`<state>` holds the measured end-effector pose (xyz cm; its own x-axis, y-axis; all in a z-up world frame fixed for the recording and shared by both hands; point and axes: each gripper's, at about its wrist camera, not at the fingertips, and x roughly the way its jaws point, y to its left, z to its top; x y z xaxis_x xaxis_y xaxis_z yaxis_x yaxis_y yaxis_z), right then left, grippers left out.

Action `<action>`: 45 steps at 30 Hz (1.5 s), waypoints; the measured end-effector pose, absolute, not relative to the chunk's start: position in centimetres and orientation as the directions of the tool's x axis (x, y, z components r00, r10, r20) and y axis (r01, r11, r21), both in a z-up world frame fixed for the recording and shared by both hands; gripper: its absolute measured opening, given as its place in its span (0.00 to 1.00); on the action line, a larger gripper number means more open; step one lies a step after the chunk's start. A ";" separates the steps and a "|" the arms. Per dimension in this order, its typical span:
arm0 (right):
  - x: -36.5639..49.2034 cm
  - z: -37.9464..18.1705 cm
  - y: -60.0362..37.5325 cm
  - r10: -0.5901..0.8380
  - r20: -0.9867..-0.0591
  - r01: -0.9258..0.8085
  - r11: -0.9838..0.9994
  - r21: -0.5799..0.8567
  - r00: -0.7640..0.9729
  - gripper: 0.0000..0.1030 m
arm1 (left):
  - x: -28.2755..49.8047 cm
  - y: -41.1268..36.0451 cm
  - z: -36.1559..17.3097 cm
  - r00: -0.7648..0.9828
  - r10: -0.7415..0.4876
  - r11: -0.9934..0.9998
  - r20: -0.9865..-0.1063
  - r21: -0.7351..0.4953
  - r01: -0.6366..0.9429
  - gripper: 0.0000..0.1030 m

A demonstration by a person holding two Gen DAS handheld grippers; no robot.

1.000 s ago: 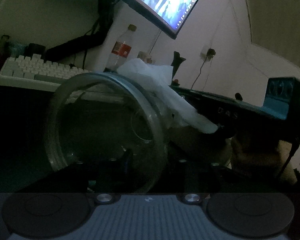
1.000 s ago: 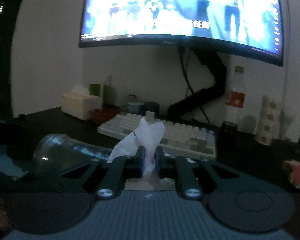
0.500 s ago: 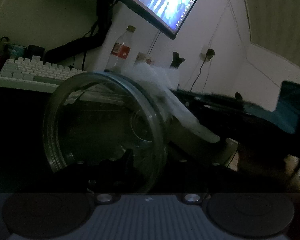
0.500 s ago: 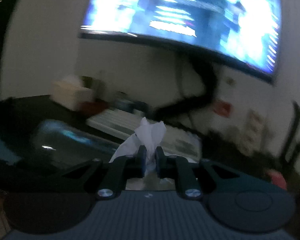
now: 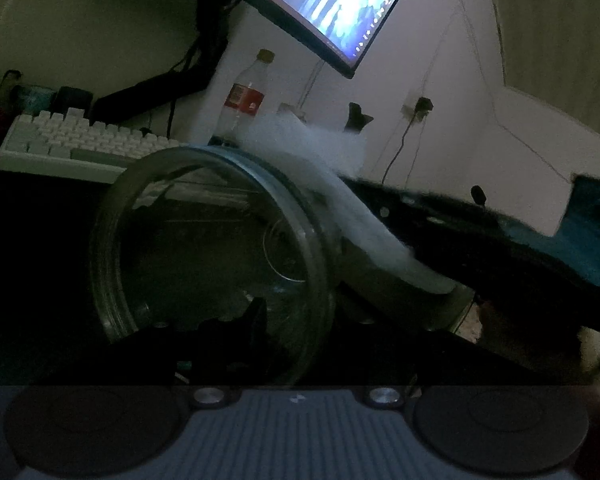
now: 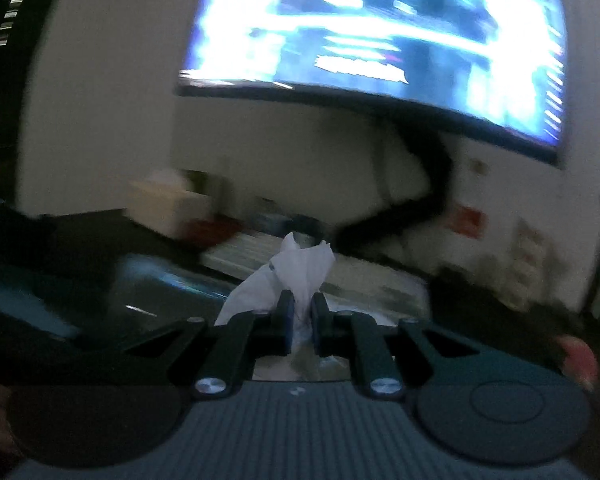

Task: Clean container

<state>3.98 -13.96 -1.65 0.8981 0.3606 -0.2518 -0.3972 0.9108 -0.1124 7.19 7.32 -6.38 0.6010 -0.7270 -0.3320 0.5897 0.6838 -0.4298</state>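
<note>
Wiping step: my right hand-held gripper (image 6: 300,322) pinches tissue (image 6: 296,276) at container (image 5: 212,248) rim's one o'clock; left hand-held gripper grips its wall; next, sweep inside.

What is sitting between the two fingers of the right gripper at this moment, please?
A crumpled white tissue is pinched between the right gripper fingers, its loose end sticking up past the tips; this shows in the right wrist view.

Right wrist view smeared: monitor (image 6: 376,40) text unreadable, keyboard (image 6: 260,252) keys indistinct. Left wrist view: left gripper (image 5: 296,344) fingers lost in dark behind jar (image 5: 204,248) rim. Monitor cut off by top edge.
</note>
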 end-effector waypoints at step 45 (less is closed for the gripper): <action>4.6 -1.5 -17.1 0.549 -0.267 -0.525 0.836 0.162 0.792 0.17 | 4.3 7.5 -4.5 0.539 -0.803 0.592 -0.256 -0.443 0.673 0.43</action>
<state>4.57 -17.08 -1.46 0.7919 0.5490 -0.2671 -0.5248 0.8357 0.1617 4.29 7.49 -4.46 0.5386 -0.8028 -0.2556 0.6729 0.5925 -0.4429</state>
